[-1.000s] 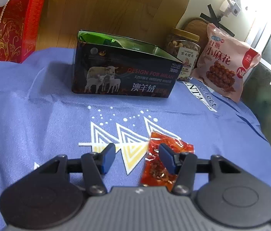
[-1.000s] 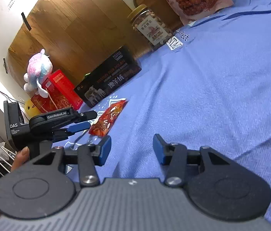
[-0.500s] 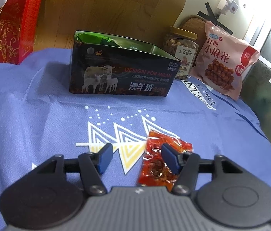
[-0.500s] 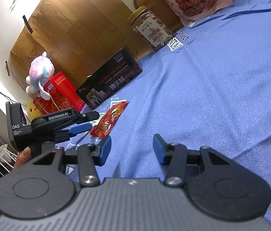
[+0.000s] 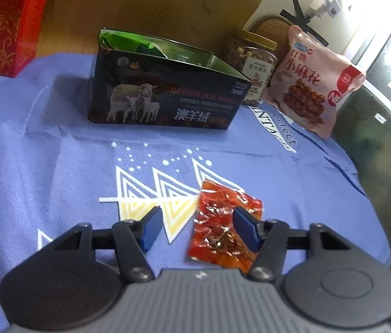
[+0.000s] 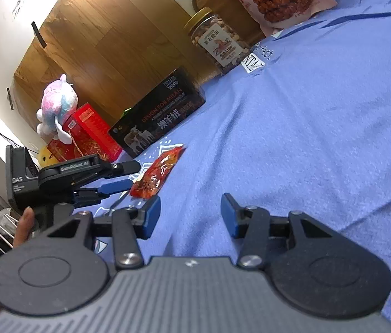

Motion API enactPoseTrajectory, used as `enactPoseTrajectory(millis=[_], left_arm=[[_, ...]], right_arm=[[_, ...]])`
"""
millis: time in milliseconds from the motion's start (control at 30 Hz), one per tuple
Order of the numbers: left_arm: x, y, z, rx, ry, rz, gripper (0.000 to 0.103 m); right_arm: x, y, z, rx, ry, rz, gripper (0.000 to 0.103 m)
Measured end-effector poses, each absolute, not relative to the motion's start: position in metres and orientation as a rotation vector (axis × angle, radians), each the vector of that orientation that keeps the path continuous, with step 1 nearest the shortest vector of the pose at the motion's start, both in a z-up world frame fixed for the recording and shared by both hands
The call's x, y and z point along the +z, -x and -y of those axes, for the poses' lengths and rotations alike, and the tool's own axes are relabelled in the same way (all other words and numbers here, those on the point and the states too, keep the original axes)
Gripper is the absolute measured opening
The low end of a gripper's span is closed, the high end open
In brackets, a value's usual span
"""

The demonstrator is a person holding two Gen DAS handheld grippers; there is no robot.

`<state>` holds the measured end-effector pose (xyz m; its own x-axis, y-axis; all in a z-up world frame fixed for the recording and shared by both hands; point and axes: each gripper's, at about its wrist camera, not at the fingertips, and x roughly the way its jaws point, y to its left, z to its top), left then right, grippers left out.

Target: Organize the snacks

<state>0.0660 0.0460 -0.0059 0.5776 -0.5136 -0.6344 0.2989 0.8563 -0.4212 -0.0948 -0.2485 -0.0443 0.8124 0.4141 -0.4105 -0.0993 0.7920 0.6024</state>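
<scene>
Left wrist view: the left gripper is seen with its jaws spread apart, nothing grasped. A red snack packet lies flat on the blue cloth; its near half is overlapped by the right-hand blue fingertip, while the other fingertip is set well to the packet's left, over the white and yellow triangle print. Whether the packet is touched cannot be told. Beyond it, an open dark box with sheep printed on it is seen, with a nut jar and a pink snack bag to its right.

In the right wrist view, the right gripper is held released above bare cloth, the packet lying ahead and to its left. A red carton and a plush toy are set before a wooden panel.
</scene>
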Motion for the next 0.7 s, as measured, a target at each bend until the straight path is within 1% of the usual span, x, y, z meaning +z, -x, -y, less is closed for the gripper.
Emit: enactPoseTrajectory(millis=[400,533,700], left_arm=[[-0.003,-0.063,-0.071,-0.484,0.358,-0.84,0.057],[-0.006,-0.069,-0.065,-0.531,0.405,-0.868,0.057],[-0.007,-0.065,-0.049,-0.589,0.395,-0.886,0.057]], right_arm=[[-0.037,0.066,0.228,0.338,-0.516,-0.617,0.052],[-0.028,0.055,0.215,0.359,-0.45,-0.62,0.052],[-0.019,0.043,0.193,0.419,-0.384,-0.62,0.052]])
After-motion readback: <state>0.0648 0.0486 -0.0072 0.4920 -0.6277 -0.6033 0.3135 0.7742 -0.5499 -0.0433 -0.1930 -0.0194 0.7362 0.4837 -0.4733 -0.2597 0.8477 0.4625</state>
